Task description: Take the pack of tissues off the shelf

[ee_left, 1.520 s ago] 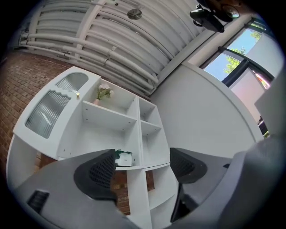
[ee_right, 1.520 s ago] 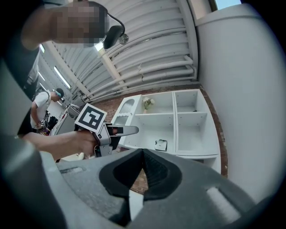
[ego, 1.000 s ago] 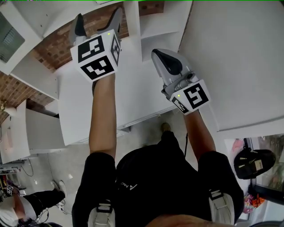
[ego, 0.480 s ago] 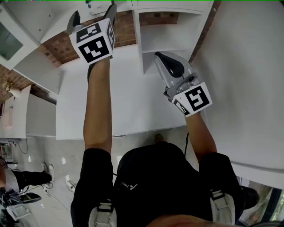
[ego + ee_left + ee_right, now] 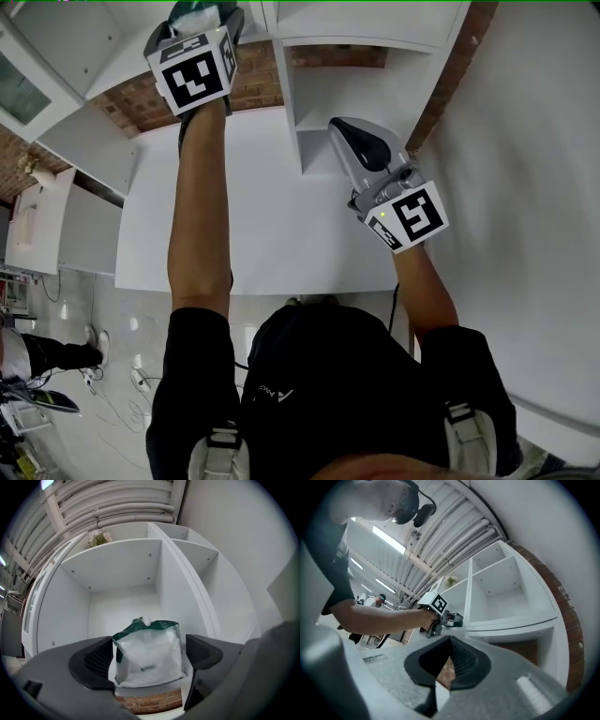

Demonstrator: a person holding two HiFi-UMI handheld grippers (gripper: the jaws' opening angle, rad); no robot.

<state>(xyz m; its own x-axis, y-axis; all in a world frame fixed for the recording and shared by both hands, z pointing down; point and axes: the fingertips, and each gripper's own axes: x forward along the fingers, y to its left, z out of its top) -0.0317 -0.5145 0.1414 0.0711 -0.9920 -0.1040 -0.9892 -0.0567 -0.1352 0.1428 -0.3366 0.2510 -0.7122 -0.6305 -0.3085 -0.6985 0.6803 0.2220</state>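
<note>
The pack of tissues (image 5: 149, 653), clear plastic with a dark green top, stands at the front of a white shelf compartment (image 5: 122, 573) above a strip of brick. My left gripper (image 5: 150, 657) is raised to it, its jaws wide open on either side of the pack, and the pads do not press on it. In the head view the left gripper (image 5: 192, 23) is at the top edge, the pack (image 5: 197, 11) showing green between its jaws. My right gripper (image 5: 352, 131) hangs lower over the white counter, shut and empty; in its own view it (image 5: 449, 660) shows closed jaws.
A white counter (image 5: 272, 216) lies below the arms, with a brick wall (image 5: 141, 98) behind it. More white shelf compartments (image 5: 356, 23) are to the right. A small plant (image 5: 98, 537) sits on top of the shelf unit. Another person (image 5: 37, 356) stands on the floor at the left.
My left gripper has risen and moved forward to the shelf, and the green-topped pack has come into sight between its jaws. The right gripper has stayed about where it was.
</note>
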